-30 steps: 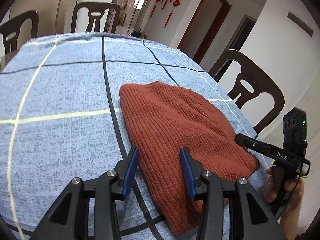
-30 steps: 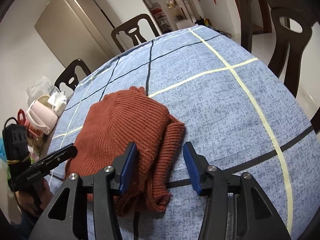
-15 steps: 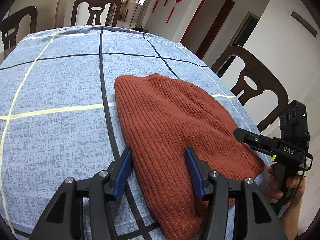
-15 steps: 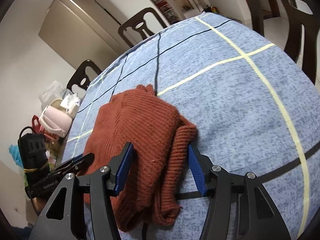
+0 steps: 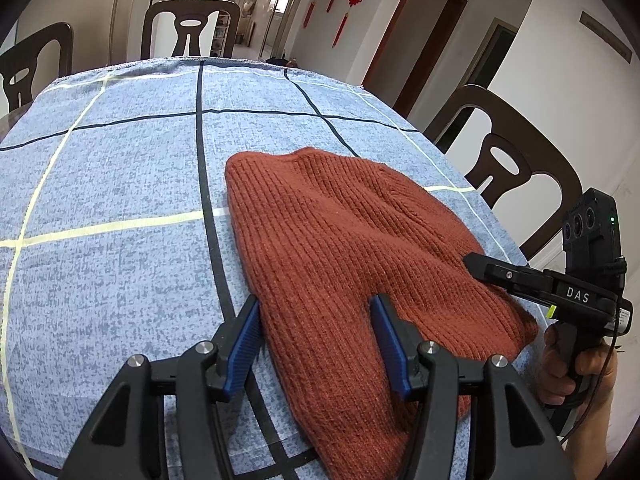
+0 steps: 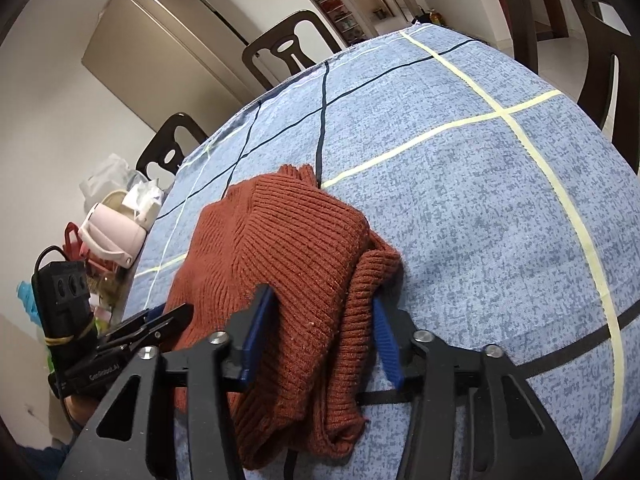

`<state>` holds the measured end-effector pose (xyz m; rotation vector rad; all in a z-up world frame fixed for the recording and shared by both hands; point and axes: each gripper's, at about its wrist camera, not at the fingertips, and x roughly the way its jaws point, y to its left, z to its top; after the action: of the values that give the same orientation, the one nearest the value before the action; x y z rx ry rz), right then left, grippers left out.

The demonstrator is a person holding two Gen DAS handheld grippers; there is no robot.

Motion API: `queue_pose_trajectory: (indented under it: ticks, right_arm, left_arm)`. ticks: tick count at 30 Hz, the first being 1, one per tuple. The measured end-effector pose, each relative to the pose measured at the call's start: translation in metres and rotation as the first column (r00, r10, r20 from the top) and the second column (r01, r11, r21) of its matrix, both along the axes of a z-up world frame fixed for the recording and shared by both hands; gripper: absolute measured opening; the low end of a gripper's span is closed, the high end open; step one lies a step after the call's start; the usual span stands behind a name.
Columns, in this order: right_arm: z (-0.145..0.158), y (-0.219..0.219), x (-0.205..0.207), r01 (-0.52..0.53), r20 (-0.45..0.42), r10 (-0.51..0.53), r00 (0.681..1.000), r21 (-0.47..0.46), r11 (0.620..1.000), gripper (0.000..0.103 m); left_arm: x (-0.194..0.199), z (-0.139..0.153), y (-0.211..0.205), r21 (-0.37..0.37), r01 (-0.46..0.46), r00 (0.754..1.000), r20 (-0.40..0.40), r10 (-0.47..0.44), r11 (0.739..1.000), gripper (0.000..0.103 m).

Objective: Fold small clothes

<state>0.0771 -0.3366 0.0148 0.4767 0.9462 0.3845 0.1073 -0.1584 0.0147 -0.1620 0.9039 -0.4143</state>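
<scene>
A rust-red ribbed knit garment [image 5: 344, 240] lies folded on the blue checked tablecloth [image 5: 120, 184]. My left gripper [image 5: 316, 332] is open, its blue pads straddling the garment's near left edge. My right gripper [image 6: 320, 332] is open too, straddling the bunched near end of the garment [image 6: 288, 264], with a ribbed sleeve or cuff [image 6: 360, 304] against its right pad. In the left wrist view the right gripper [image 5: 532, 280] reaches over the garment's right edge. In the right wrist view the left gripper [image 6: 132, 332] sits at the garment's left side.
Dark wooden chairs [image 5: 516, 160] stand around the table, another at the far end [image 5: 190, 28]. A pink bag and white plastic bags [image 6: 116, 224] sit beside the table's left edge in the right wrist view. The tablecloth's near edge is close under both grippers.
Both grippers have moved forward and lower onto the garment, which now lies between each pair of open pads. The garment itself has hardly shifted.
</scene>
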Motion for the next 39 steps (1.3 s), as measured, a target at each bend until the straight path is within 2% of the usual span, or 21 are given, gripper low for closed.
queue_pose_trajectory:
  ticks: [4,11,14,18,21,26,32,39]
  right_arm:
    - [0.001,0.003,0.000,-0.007,0.008,0.007,1.000,-0.010,1.000,0.036]
    - [0.003,0.005,0.001,-0.012,0.019,0.013,1.000,-0.031,0.999,0.034]
    - [0.004,0.005,0.000,-0.010,0.023,0.011,1.000,-0.032,0.999,0.030]
    - [0.009,0.007,-0.001,-0.005,0.036,0.007,0.999,-0.046,0.999,0.023]
    - [0.018,0.007,-0.005,-0.002,0.058,0.005,0.998,-0.053,0.999,0.020]
    - [0.036,0.015,-0.014,-0.018,0.102,0.024,0.994,-0.059,0.998,0.017]
    - [0.051,0.045,-0.015,-0.073,0.138,0.079,0.987,-0.046,0.996,0.017]
    - [0.046,0.110,0.013,-0.175,0.134,0.175,0.975,-0.008,0.984,0.017]
  left_arm:
    - [0.000,0.000,-0.003,0.007,-0.005,1.000,0.004,0.005,1.000,0.058]
    - [-0.002,0.001,-0.004,0.026,-0.008,1.000,0.015,0.007,1.000,0.058]
    - [-0.002,0.002,-0.004,0.030,-0.002,1.000,0.022,0.001,1.000,0.052]
    - [-0.005,0.008,-0.007,0.056,0.010,0.999,0.049,-0.013,0.998,0.037]
    - [-0.006,0.015,-0.006,0.061,0.020,0.998,0.061,-0.024,0.998,0.032]
    - [-0.012,0.033,0.003,0.009,0.042,0.995,0.096,-0.042,0.999,0.030]
    - [-0.017,0.049,0.031,-0.019,0.043,0.992,0.121,-0.041,0.999,0.029]
    - [-0.010,0.053,0.093,-0.021,-0.029,0.991,0.131,0.032,0.999,0.029]
